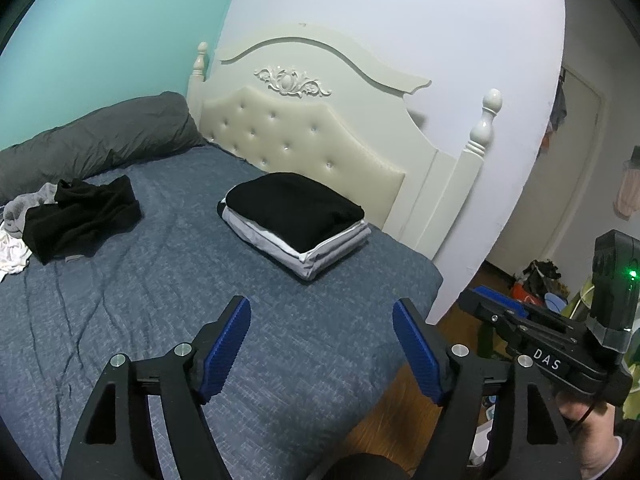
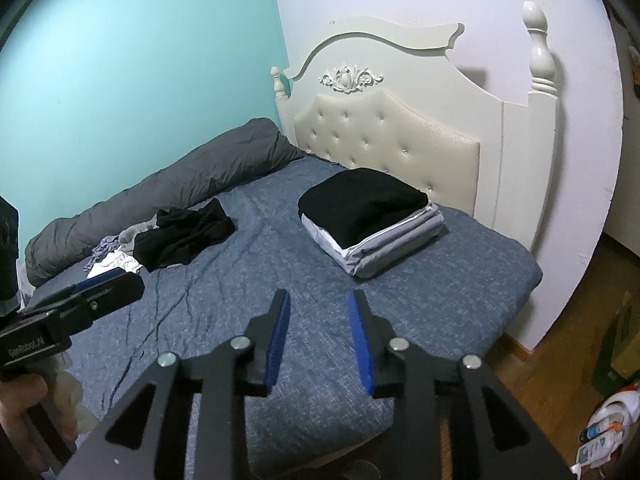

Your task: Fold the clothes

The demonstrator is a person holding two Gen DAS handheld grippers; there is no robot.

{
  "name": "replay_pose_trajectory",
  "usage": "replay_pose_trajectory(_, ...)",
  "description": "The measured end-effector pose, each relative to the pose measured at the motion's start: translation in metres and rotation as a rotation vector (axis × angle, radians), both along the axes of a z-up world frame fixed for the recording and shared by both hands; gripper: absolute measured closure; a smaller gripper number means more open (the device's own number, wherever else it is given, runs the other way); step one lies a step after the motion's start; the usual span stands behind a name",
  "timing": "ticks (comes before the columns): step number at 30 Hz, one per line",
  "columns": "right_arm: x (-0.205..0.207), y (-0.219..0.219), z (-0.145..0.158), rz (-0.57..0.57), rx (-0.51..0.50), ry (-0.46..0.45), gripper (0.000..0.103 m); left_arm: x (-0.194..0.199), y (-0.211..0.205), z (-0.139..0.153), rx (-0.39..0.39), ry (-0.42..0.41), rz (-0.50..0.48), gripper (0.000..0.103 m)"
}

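You have a bed covered with a mottled blue, wrinkled sheet (image 1: 168, 292) and a cream tufted headboard (image 1: 304, 148). On the sheet, close to the headboard, sits a neat stack of folded clothes (image 1: 296, 220), black on top of grey and white. Well apart from it lies a loose heap of black, grey and white garments (image 1: 68, 224). Beside the heap, a long dark grey rolled duvet (image 1: 100, 140) runs along the wall side.

The left gripper (image 1: 322, 346) hangs wide open over the blue bedspread (image 1: 160, 300), empty. A folded stack (image 1: 296, 220) sits by the headboard (image 1: 304, 136); a black heap (image 1: 82, 218) lies crumpled left, perhaps over paler garments.
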State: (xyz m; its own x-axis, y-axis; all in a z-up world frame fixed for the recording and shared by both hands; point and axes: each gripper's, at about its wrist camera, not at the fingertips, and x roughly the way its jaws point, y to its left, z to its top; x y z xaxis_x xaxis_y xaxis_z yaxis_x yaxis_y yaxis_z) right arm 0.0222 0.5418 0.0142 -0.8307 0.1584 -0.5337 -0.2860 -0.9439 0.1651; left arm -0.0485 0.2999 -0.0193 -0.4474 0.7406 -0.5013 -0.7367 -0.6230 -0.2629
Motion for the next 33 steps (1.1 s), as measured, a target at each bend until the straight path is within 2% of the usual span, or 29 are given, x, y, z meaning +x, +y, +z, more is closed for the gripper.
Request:
replay_pose_trajectory(4, 0.003, 0.000, -0.002, -0.005, -0.002, -0.002, 0.052, 0.002, -0.002, 0.000, 0.005, 0.005, 0.001, 0.019)
replay_pose_trajectory(9, 0.007, 0.001, -0.003, -0.022, 0.001, -0.006, 0.047, 0.005, -0.003, 0.000, 0.000, 0.009, 0.001, 0.018)
replay_pose_trajectory(11, 0.009, 0.001, -0.004, -0.028, 0.004, -0.008, 0.041, 0.006, -0.003, 0.000, -0.001, 0.013, 0.001, 0.015)
replay_pose_trajectory(16, 0.012, 0.001, -0.005, -0.042, 0.012, -0.013, 0.037, 0.007, -0.004, 0.000, -0.003, 0.018, 0.005, 0.011)
replay_pose_trajectory(19, 0.013, 0.001, -0.006, -0.040, 0.010, -0.016, 0.034, 0.008, -0.004, 0.000, -0.002, 0.023, 0.012, 0.000)
replay_pose_trajectory(33, 0.021, -0.001, -0.002, -0.073, 0.026, -0.011, 0.020, 0.010, 0.004, -0.007, -0.049, 0.025, 0.016, 0.000)
